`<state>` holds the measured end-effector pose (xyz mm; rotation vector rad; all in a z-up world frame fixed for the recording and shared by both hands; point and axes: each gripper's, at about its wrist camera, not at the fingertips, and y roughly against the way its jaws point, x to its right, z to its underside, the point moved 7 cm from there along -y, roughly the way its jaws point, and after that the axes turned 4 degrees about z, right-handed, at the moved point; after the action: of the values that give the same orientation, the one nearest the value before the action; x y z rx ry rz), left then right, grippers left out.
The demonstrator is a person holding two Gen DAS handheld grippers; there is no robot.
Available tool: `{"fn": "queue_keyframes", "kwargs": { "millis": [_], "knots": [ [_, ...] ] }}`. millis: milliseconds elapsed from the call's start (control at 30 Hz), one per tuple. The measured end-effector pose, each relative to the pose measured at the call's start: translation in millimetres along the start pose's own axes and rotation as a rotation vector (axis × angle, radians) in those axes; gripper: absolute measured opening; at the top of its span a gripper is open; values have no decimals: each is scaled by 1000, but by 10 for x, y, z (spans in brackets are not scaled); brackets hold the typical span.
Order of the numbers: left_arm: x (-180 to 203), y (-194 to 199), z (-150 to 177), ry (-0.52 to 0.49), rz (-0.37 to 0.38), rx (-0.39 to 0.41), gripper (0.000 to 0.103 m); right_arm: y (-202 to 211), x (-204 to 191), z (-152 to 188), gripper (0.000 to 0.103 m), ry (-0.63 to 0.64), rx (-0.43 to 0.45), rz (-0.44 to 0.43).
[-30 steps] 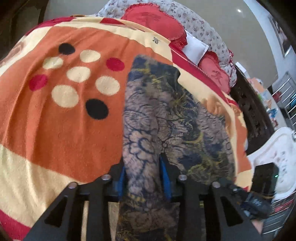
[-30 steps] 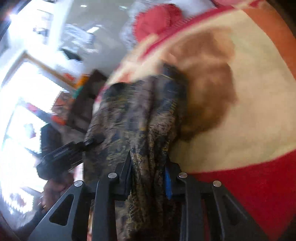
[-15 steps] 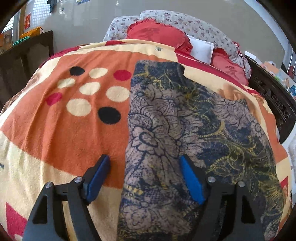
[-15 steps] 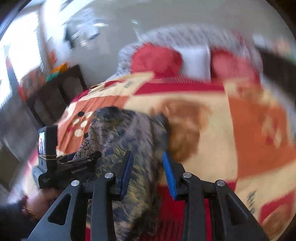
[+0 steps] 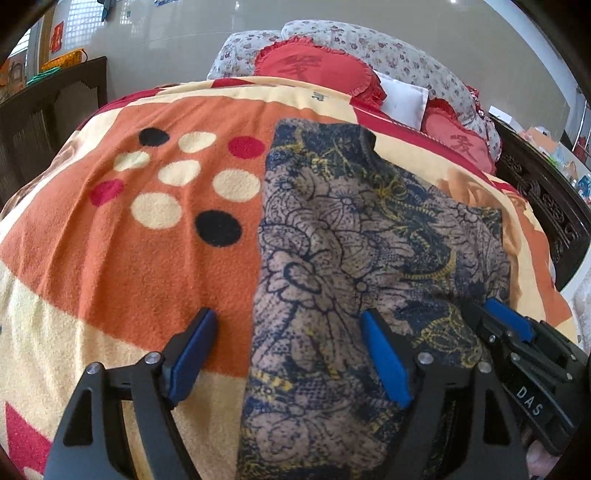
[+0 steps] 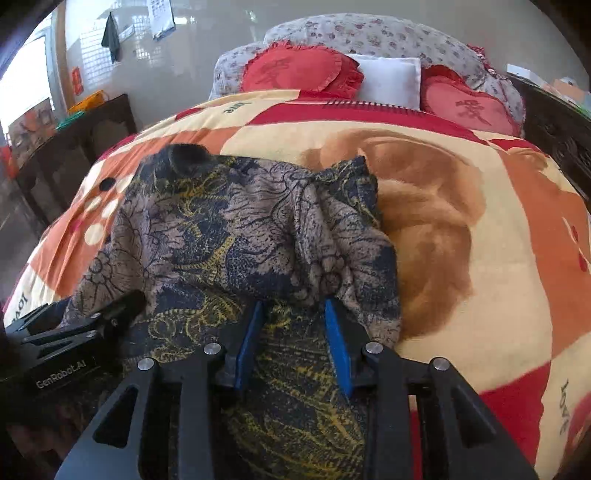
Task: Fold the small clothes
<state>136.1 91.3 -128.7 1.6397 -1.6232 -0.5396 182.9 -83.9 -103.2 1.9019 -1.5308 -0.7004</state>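
Note:
A small dark blue and beige floral garment (image 5: 351, 258) lies spread on the patterned bed blanket (image 5: 110, 240); it also shows in the right wrist view (image 6: 240, 240), with a bunched fold on its right side. My left gripper (image 5: 291, 354) is open wide, its blue pads straddling the garment's near left edge, holding nothing. My right gripper (image 6: 293, 339) is partly open over the garment's near right part, just below the bunched fold; nothing is clamped between its pads. The right gripper also shows in the left wrist view (image 5: 509, 332), and the left one in the right wrist view (image 6: 74, 332).
Red heart pillows (image 6: 299, 70), a white pillow (image 6: 388, 79) and a floral bolster (image 6: 369, 33) lie at the head of the bed. Dark wooden furniture (image 6: 74, 147) stands to the left, and a carved dark bed frame (image 5: 546, 195) runs along the right.
Both grippers were shut on the garment a second ago; they laid it on the bed and opened. The left jaws spread wide; the right gripper swung round to face the pillows.

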Motion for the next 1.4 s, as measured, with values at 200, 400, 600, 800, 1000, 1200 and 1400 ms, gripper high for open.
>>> {"fn": "queue_keyframes", "kwargs": {
  "millis": [200,400,600,800,1000,1200,1400],
  "knots": [
    [-26,-2,-29,4,12,-46,86,-9,4,22,29,1,-4,-19],
    [-112,545,9,-38,-12,-64,93,664,155,-70,29,-23,31,-46],
    [89,1153,306,-188,-99,37,103,1299,321,483,29,81,6,7],
    [416,1287,393,-216,-134,-2,103,1593,469,889,29,69,-36,29],
    [588,1328,355,-177,-110,-46,103,1800,525,794,29,31,2,29],
    [620,1359,342,-166,-105,-73,103,1812,471,744,29,20,2,15],
    [618,1323,360,-154,-95,-94,103,1858,401,704,29,23,17,-6]
  ]
}}
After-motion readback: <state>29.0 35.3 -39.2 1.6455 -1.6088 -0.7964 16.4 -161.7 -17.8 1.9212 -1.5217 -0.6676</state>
